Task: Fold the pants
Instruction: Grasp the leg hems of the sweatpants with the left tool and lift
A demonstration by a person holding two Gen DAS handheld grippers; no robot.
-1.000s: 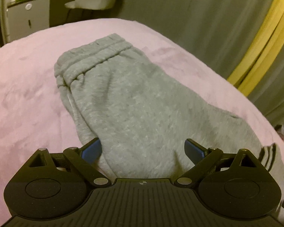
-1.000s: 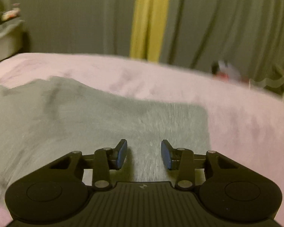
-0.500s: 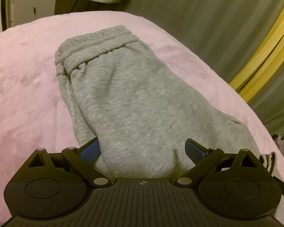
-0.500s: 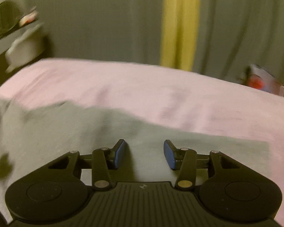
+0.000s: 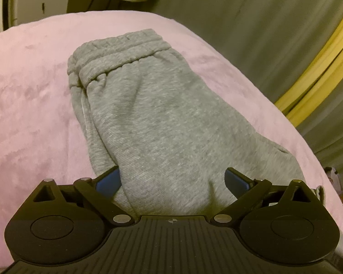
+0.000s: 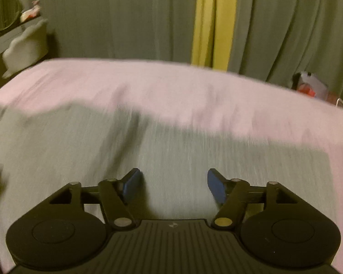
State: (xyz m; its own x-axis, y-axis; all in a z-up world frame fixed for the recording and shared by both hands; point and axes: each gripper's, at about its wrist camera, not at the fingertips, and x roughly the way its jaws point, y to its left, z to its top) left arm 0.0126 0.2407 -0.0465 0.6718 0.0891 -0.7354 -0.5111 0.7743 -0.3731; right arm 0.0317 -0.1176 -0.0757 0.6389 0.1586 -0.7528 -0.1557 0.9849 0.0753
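no words I can read, no numbers, no labels, no brand names, only a tiny cross mark on my left gripper [image 5: 172, 179], a small unclear mark on my right gripper [image 6: 173, 186]

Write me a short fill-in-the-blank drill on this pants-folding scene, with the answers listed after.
1. The grey sweatpants lie on a ____ blanket.
2. A ____ strip runs down the grey curtain.
3. The right gripper has ____ pads, and its jaws have just been opening.
4. The far end of the pants is the elastic ____.

Answers: pink; yellow; blue; waistband
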